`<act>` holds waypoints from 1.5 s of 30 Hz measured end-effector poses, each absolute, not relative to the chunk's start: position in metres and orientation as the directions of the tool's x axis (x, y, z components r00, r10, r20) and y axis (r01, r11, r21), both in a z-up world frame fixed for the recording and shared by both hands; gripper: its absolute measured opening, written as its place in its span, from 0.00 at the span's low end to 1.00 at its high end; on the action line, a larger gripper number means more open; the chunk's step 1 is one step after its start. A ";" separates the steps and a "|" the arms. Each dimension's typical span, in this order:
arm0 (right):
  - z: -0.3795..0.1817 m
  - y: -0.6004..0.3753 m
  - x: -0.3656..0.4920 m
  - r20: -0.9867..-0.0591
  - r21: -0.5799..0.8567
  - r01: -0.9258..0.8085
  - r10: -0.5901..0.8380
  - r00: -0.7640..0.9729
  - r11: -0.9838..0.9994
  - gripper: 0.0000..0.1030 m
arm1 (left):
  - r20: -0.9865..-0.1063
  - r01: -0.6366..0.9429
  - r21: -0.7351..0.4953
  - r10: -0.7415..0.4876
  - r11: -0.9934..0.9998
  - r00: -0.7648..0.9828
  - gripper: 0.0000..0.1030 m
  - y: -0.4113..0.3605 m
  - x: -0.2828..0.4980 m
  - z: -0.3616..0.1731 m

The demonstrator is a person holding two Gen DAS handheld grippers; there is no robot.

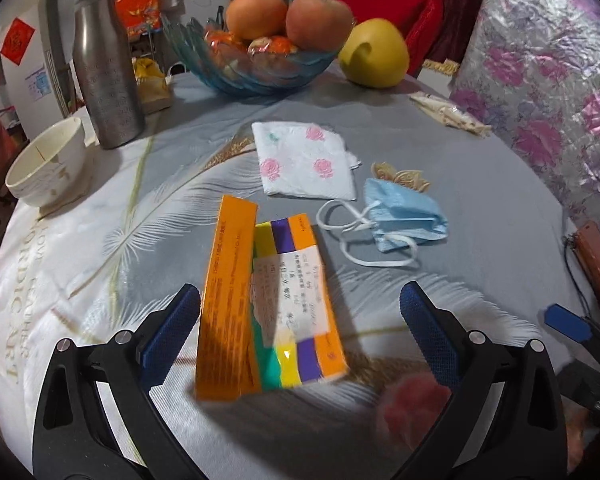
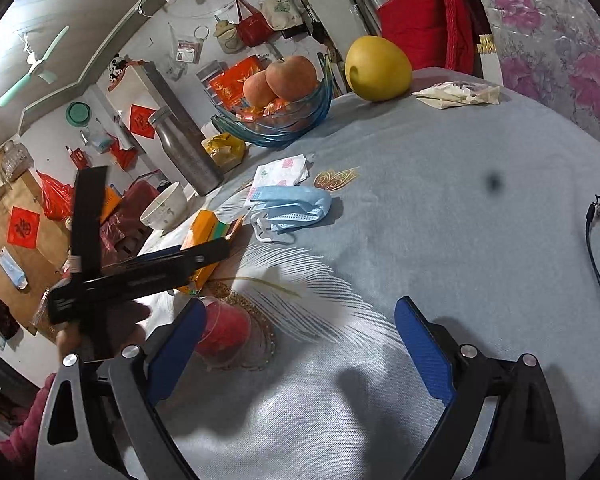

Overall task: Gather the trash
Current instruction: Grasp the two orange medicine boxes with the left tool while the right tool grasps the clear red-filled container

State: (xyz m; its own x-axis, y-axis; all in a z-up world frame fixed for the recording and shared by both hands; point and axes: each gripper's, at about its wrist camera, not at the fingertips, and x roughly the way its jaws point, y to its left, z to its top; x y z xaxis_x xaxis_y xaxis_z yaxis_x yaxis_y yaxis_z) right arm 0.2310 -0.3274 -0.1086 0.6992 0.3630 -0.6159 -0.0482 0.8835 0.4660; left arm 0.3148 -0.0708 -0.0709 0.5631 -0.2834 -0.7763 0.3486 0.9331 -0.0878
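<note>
Barely started, I'd say. Left tongs (image 1: 300, 336) spread wide around the flattened orange medicine box (image 1: 260, 304), mid-frame on the counter (image 1: 480, 240), not gripping. Right tongs (image 2: 300, 344) released, empty. Crumpled blue face mask (image 1: 404, 216) and rose-print white tissue (image 1: 304, 160) uncollected.

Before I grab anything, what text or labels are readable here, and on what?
"NORDIC ART", with a fainter line beside it that seems to read "LOVE FEATHER": tablecloth.
Orange box: side print and white label, too blurred to read.
Steel bottle: engraving too small.
Red diamond wall sign: one character, unreadable.
</note>
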 end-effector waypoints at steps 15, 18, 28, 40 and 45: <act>-0.107 -0.324 0.232 -0.617 0.456 -0.061 0.364 0.698 0.888 0.91 | -0.804 0.311 -0.066 -0.235 0.948 0.546 0.94 -0.063 0.322 -0.086; -0.106 -0.321 0.232 -0.620 0.439 -0.069 0.358 0.698 0.896 0.91 | -0.817 0.318 0.008 -0.177 0.948 0.549 0.94 -0.073 0.321 -0.090; -0.097 -0.284 0.224 -0.639 0.254 -0.195 0.316 0.701 0.947 0.91 | -0.809 0.291 0.009 -0.164 0.957 0.565 0.89 -0.067 0.321 -0.088; -0.100 -0.243 0.244 -0.686 0.268 -0.316 0.410 0.601 0.910 0.82 | -0.705 0.240 -0.031 -0.191 0.970 0.682 0.57 -0.035 0.311 -0.063; -0.110 -0.228 0.260 -0.742 0.279 -0.321 0.416 0.526 0.905 0.54 | -0.691 0.221 -0.081 -0.214 0.972 0.691 0.57 -0.016 0.309 -0.055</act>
